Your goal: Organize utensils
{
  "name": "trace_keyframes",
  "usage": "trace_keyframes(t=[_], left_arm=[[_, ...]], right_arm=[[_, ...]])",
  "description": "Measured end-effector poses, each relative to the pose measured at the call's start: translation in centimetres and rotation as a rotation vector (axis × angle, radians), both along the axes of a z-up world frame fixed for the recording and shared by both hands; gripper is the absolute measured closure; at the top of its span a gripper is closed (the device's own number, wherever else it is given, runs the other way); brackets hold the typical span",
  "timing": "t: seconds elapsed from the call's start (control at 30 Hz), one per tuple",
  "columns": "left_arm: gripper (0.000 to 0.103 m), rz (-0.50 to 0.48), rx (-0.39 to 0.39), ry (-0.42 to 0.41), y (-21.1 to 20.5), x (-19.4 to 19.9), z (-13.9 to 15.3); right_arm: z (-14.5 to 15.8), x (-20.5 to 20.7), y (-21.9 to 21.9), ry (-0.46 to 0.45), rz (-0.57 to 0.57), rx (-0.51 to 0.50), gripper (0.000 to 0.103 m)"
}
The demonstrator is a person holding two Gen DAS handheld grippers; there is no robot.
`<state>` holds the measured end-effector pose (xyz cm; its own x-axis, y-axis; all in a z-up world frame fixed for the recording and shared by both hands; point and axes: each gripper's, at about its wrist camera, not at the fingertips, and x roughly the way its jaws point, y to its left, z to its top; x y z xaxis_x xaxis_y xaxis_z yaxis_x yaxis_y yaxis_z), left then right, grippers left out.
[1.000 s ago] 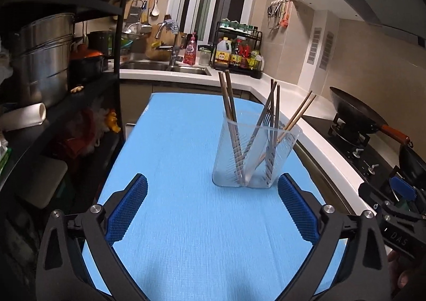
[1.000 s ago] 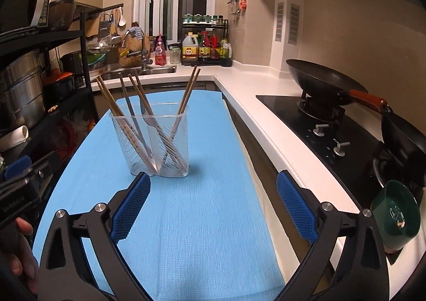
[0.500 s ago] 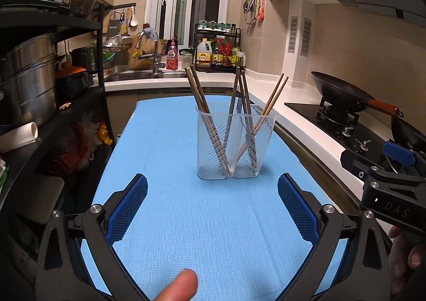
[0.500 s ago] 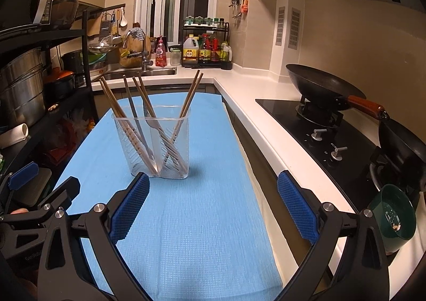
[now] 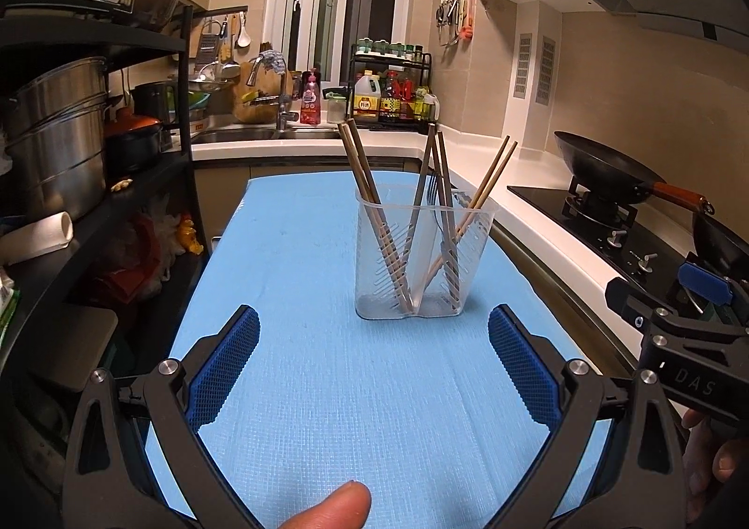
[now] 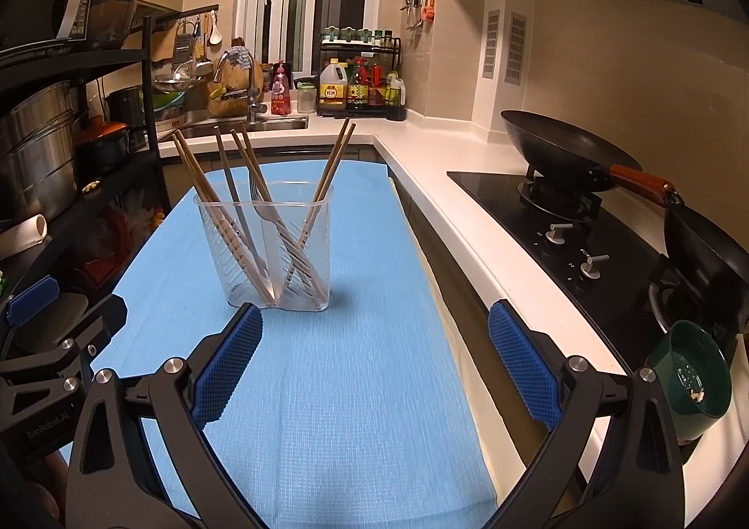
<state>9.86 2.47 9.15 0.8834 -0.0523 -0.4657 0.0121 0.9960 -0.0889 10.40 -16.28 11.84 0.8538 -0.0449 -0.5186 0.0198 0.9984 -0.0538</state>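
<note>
1. Left wrist view: left gripper (image 5: 372, 370) low over the near end of the blue mat (image 5: 304, 248), fingers spread wide, nothing between them. Right gripper (image 6: 372, 370) likewise spread and empty; its left pad sits just in front of the holder's base in the right wrist view.
2. Clear plastic holder (image 5: 421, 253) stands upright mid-mat, toward the right edge. Chopsticks (image 5: 370, 201) and a fork (image 6: 260, 206) lean crossed inside.
3. Risk, as I judge it: the holder looks light and top-heavy; a pad knocking a leaning stick could tip it or skate it toward the mat's right edge.
4. Risk: crossed sticks may snag, so lifting one drags others out.
5. A thumb tip (image 5: 327, 508) shows at the bottom of the left wrist view.
6. Surroundings: wok (image 6: 566, 154) on the stove, green bowl (image 6: 688, 379) at the counter's near right, shelf pots (image 5: 56, 131) left. None block the approach; each gripper flanks the other.
</note>
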Motion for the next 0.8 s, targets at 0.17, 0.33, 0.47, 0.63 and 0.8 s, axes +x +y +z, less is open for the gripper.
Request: trace_keyframes(t=[0.17,0.33,0.47,0.63,0.8], left_arm=[[0.008,-0.002,0.0,0.0,-0.01,-0.05,0.01],[0.008,0.0,0.0,-0.005,0.09,-0.03,0.11],[0.008,-0.001,0.002,-0.006,0.05,-0.05,0.12],[0.008,0.0,-0.001,-0.008,0.06,-0.04,0.17],[0.008,-0.005,0.004,-0.011,0.08,-0.06,0.27]], right_arm=[[-0.09,-0.05,-0.01,0.0,-0.001,-0.001,0.007],[-0.13,-0.08,-0.08,-0.003,-0.002,-0.001,0.007],[-0.09,-0.19,0.05,-0.002,-0.001,-0.002,0.007],[0.05,-0.29,0.14,-0.004,-0.001,0.0,0.007],[0.09,-0.34,0.17,-0.004,0.0,0.0,0.007]])
